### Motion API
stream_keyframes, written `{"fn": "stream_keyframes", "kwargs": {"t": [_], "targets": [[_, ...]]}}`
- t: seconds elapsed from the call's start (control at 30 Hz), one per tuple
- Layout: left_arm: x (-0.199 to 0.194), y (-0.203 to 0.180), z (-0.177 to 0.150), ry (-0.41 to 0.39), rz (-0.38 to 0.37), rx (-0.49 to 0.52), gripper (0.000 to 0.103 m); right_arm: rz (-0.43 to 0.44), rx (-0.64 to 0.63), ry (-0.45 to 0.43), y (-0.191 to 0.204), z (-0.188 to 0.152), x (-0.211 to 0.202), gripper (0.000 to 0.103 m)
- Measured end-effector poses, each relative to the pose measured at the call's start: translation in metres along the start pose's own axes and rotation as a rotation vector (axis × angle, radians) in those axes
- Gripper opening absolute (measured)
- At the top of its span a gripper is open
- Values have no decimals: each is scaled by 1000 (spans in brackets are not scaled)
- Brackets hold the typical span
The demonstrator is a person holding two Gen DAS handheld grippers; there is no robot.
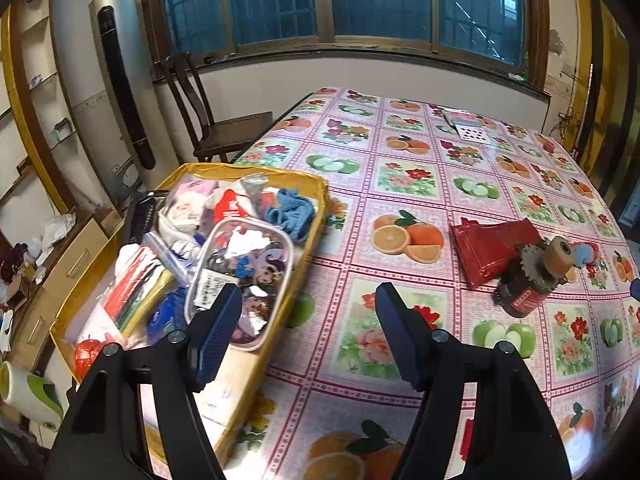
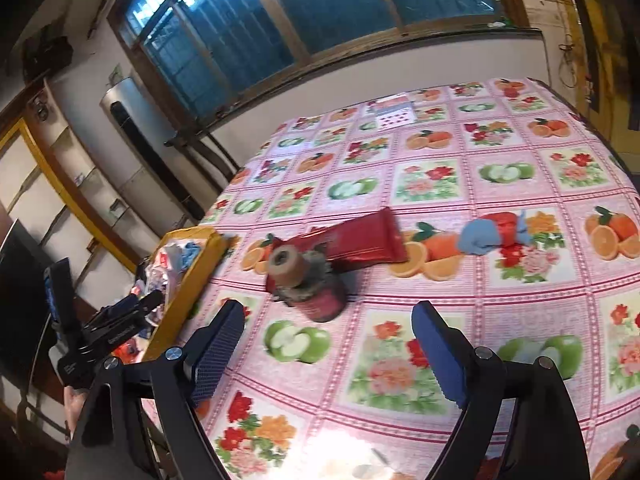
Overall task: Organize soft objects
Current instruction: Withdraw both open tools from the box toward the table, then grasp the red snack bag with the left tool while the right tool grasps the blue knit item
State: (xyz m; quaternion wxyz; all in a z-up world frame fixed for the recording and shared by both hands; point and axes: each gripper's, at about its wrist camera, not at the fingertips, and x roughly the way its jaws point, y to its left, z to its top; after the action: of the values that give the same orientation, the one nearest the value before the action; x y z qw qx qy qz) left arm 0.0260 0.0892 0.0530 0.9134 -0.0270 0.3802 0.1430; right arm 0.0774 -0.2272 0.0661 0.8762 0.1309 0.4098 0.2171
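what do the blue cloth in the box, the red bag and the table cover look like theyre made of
Blue cloth: looks like soft terry or knit, with a fuzzy, crumpled surface. Red bag: probably glossy paper or foil, given its shine and sharp creases. Table cover: likely vinyl or oilcloth, a smooth printed sheet that reflects the window light.

A table in a fruit-and-flower oilcloth bore a yellow box, red pouch, dark jar, blue-red cloth and cards

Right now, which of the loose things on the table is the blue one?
The small blue and red soft toy, lying alone past the red packet and the dark red can.
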Motion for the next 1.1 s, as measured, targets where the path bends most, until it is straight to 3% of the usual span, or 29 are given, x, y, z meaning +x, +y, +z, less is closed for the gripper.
{"fn": "stream_keyframes", "kwargs": {"t": [0.17,0.33,0.47,0.87,1.1], "targets": [[13,-34,20,87,-173,23,69,-86,44,21,-45,7,8,88],[37,-71,45,144,-244,76,69,-157,74,22,-79,18,16,88],[69,-85,58,235,-315,75,69,-125,33,71,-81,23,28,91],[123,-98,74,326,-283,80,68,-440,-469,226,-26,45,147,91],[141,-101,87,339,-284,135,68,-438,-506,225,-24,77,187,92]]}}
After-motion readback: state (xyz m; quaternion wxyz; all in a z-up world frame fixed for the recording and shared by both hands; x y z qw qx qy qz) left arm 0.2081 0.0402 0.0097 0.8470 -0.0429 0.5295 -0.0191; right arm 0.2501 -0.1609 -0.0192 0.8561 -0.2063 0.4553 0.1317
